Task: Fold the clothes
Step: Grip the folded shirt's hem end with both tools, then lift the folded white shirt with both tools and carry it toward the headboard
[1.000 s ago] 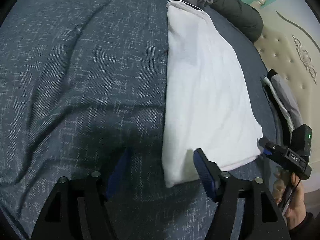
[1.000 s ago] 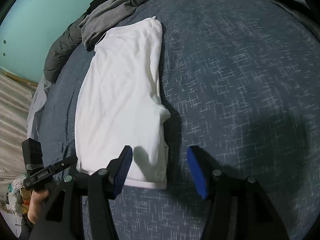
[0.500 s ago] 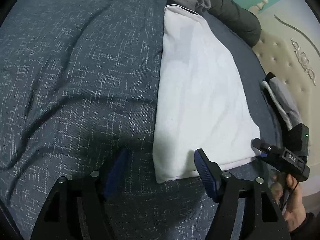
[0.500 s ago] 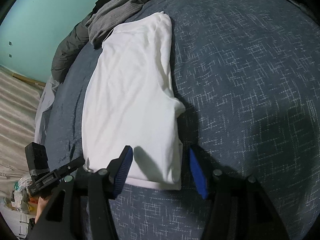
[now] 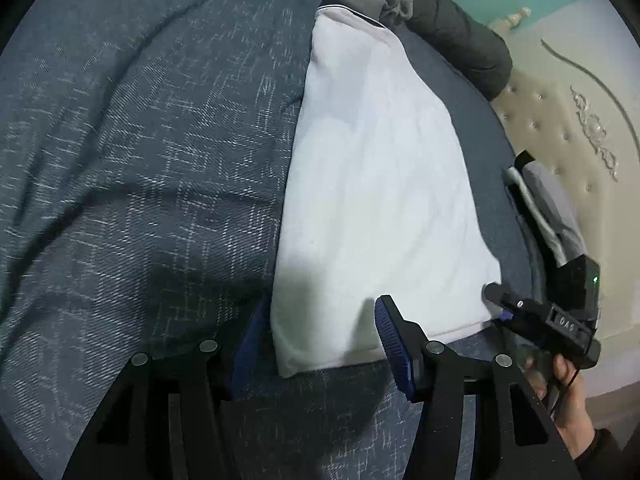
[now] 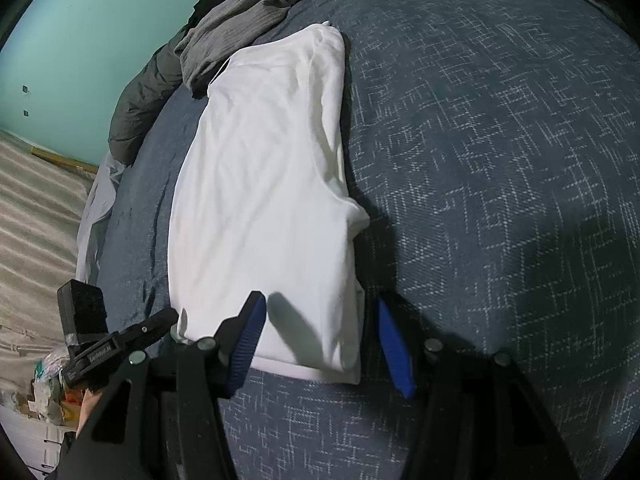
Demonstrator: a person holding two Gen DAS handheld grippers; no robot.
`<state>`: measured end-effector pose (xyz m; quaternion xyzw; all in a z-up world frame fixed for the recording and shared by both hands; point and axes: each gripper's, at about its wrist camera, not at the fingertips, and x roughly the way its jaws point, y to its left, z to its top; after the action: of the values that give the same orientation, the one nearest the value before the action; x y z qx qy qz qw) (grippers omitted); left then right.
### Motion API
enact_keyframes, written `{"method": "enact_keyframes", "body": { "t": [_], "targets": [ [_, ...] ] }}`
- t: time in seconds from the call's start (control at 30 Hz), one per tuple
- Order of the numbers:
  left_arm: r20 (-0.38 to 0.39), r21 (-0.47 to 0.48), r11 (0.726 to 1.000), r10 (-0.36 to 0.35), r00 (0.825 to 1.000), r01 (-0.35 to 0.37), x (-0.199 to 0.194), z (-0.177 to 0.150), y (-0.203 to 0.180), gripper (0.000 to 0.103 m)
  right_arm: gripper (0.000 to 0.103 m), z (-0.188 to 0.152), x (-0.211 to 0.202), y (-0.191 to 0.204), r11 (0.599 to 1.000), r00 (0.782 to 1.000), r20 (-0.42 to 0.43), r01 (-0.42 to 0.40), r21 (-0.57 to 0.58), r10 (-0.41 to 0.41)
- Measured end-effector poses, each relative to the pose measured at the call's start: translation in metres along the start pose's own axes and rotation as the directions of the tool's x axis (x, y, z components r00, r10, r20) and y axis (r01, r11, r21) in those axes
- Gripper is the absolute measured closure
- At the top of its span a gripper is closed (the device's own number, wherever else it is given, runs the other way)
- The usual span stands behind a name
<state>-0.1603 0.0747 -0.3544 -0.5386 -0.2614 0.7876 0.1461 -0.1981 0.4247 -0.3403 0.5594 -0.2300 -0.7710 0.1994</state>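
A white shirt [image 5: 380,200], folded into a long strip, lies on the dark blue bedspread [image 5: 140,160]. My left gripper [image 5: 320,320] straddles the shirt's near left corner. Its jaws are closing, the left pad beside the cloth's edge, the right pad over the cloth, neither pressing. In the right wrist view the white shirt [image 6: 264,200] has its near right corner between the blue pads of my right gripper [image 6: 320,332], which stands open around it. Each view shows the other gripper at the hem: the right gripper [image 5: 500,300] and the left gripper [image 6: 160,320].
A crumpled grey garment [image 6: 240,28] and a dark grey quilt [image 6: 136,112] lie beyond the shirt's far end. A cream tufted headboard [image 5: 560,120] and a stack of folded clothes [image 5: 548,200] sit on the right. The blue bedspread [image 6: 500,160] stretches on to the right.
Both grippers have closed in on the hem: the left one now has the shirt's near left corner between narrower jaws, and the right one has the near right corner between its pads.
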Motion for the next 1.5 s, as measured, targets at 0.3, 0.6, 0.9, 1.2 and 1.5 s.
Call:
{"method": "enact_keyframes", "body": {
  "t": [0.3, 0.6, 0.9, 1.2, 1.5],
  "targets": [
    [-0.01, 0.01, 1.0, -0.02, 1.0, 0.02, 0.012, -0.005, -0.009, 0.083, 0.084, -0.001, 0.008, 0.005, 0.999, 1.0, -0.018, 0.006, -0.049, -0.006],
    [-0.025, 0.031, 1.0, 0.006, 1.0, -0.005, 0.022, -0.001, -0.012, 0.08, 0.083, 0.005, 0.017, 0.004, 0.998, 1.0, -0.022, 0.007, -0.058, -0.008],
    [-0.019, 0.096, 0.995, 0.018, 1.0, -0.016, 0.02, 0.0, -0.035, 0.094, 0.094, 0.007, 0.001, 0.018, 0.995, 0.999, 0.028, -0.031, -0.096, 0.034],
    [0.061, 0.182, 0.983, -0.038, 0.997, 0.026, -0.036, 0.024, -0.109, 0.095, 0.095, 0.048, -0.074, 0.066, 0.98, 0.984, 0.119, -0.108, -0.168, 0.129],
    [0.128, 0.283, 0.958, -0.072, 0.989, 0.033, -0.12, 0.077, -0.164, 0.095, 0.095, 0.093, -0.153, 0.114, 0.966, 0.966, 0.201, -0.112, -0.234, 0.16]
  ]
}}
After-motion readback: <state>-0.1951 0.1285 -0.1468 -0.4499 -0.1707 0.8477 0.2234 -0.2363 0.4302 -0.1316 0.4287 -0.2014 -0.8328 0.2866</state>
